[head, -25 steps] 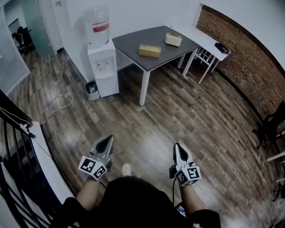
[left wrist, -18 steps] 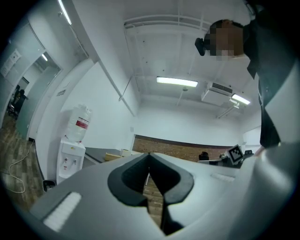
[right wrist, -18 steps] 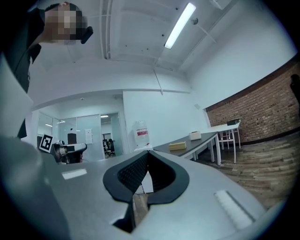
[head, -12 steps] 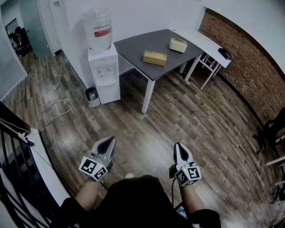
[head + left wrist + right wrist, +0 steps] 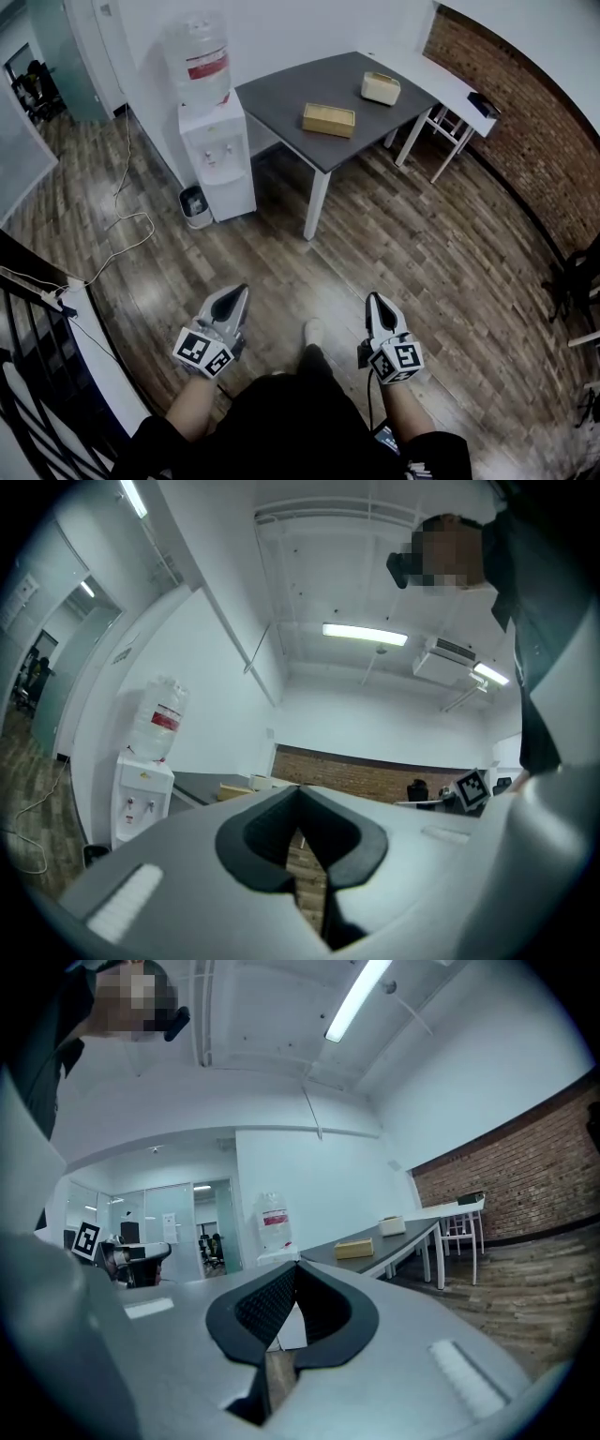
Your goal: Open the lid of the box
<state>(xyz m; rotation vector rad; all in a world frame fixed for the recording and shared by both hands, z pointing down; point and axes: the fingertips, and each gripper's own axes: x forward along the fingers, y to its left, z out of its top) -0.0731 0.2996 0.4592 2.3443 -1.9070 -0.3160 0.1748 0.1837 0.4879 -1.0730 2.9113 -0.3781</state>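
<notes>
A flat tan box (image 5: 328, 119) with its lid down lies on the dark grey table (image 5: 300, 89), far ahead of me. A cream box (image 5: 381, 88) sits further back on the same table. My left gripper (image 5: 235, 292) and right gripper (image 5: 372, 299) hang level over the wood floor, both shut and empty, well short of the table. The left gripper view shows the jaws (image 5: 300, 789) closed together, with the tan box (image 5: 234, 790) small behind them. In the right gripper view the closed jaws (image 5: 298, 1266) point toward the tan box (image 5: 353, 1248) and the cream box (image 5: 392, 1226).
A white water dispenser (image 5: 217, 141) stands at the table's left corner, with a small bin (image 5: 195, 202) beside it. A white desk (image 5: 441, 80) runs along the brick wall (image 5: 525, 122). A cable (image 5: 122, 225) trails on the floor and a dark railing (image 5: 37, 375) is at my left.
Both grippers moved forward together with the person, still shut. The table and dispenser sit slightly nearer in view, and a foot now shows between the grippers.
</notes>
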